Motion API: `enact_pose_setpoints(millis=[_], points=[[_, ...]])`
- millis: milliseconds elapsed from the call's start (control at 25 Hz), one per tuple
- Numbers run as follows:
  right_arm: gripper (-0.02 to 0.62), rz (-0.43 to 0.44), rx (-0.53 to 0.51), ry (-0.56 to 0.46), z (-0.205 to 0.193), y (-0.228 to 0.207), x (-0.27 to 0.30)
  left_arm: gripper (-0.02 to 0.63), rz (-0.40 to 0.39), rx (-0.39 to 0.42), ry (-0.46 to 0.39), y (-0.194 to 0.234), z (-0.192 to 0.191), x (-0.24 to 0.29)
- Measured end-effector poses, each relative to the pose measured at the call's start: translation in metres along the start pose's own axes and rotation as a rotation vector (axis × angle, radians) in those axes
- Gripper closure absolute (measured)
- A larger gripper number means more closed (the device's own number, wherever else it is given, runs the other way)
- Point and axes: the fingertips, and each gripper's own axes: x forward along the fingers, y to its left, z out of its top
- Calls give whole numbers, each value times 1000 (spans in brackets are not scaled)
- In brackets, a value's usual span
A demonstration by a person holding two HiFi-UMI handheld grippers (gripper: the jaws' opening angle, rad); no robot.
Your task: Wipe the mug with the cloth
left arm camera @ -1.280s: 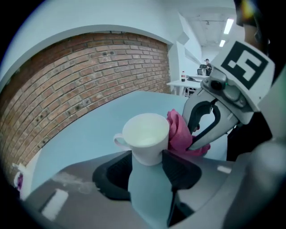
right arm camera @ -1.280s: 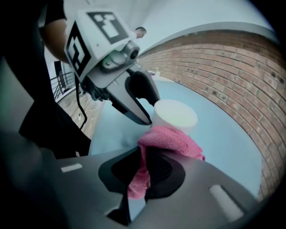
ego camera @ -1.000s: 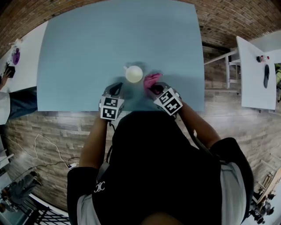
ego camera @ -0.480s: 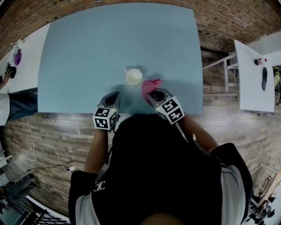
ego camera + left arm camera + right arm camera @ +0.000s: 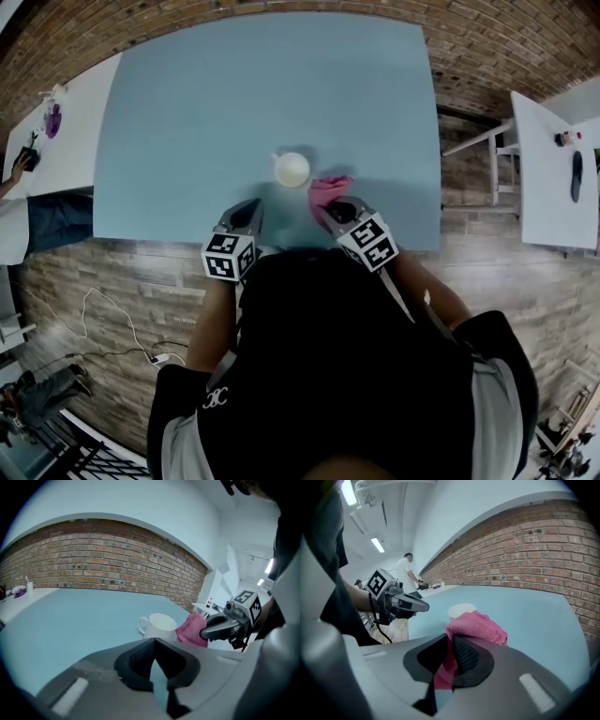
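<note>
**Head view, with the two gripper views.** The white mug [image 5: 292, 170] stood upright on the light blue counter [image 5: 206, 84], mouth upward. Its handle was turned to the left in the head view.

The pink cloth [image 5: 329, 189] was bunched just beside the mug on its right, slightly nearer the person than the mug. Whether cloth and mug touched could not be told.

The right hand-held gripper [image 5: 331, 208] was clenched on the end of the cloth farthest from the mug. In the right gripper view a fold of pink fabric was pinched between its dark ribbed pads [image 5: 465, 656]. The rest of the cloth rose in a mound ahead of the jaws, hiding the lower part of the mug.

The left hand-held gripper [image 5: 250, 207] was clenched on nothing. In the left gripper view its jaws met tip to tip, with the mug beyond them and apart from them. It was held near the mug, on the mug's left and nearer the person.

Each hand-held gripper carried a cube with square markers [image 5: 229, 257].

A brick wall [image 5: 93, 559] ran behind the mug. Well apart from the mug, on either side, stood white tables [image 5: 551, 159] bearing items too small to identify. A person [image 5: 408, 569] stood far behind the mug in the right gripper view.
</note>
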Motion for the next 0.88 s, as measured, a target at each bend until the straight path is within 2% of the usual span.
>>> enact_pose_setpoints(millis=[120,280,440,680,800,880], points=[[552,-19,1,-12,3,6,6,598,-3,13,-5,16,7,-1],[552,-90,46,-12,4,16,17,598,-67,61,-6,35,11,-2],[553,-254,157,-84,13,28,28,598,-149,99,3,60,4,-15],[552,-543,309,-172,20,60,44,598,-275,75,12,101,-4,-46],[553,-632,358,-201,27,74,43,600,-304,113,7,113,-2,-57],[554,-663,397,-206,23,83,41,600,-307,128,7,116,-4,-62]])
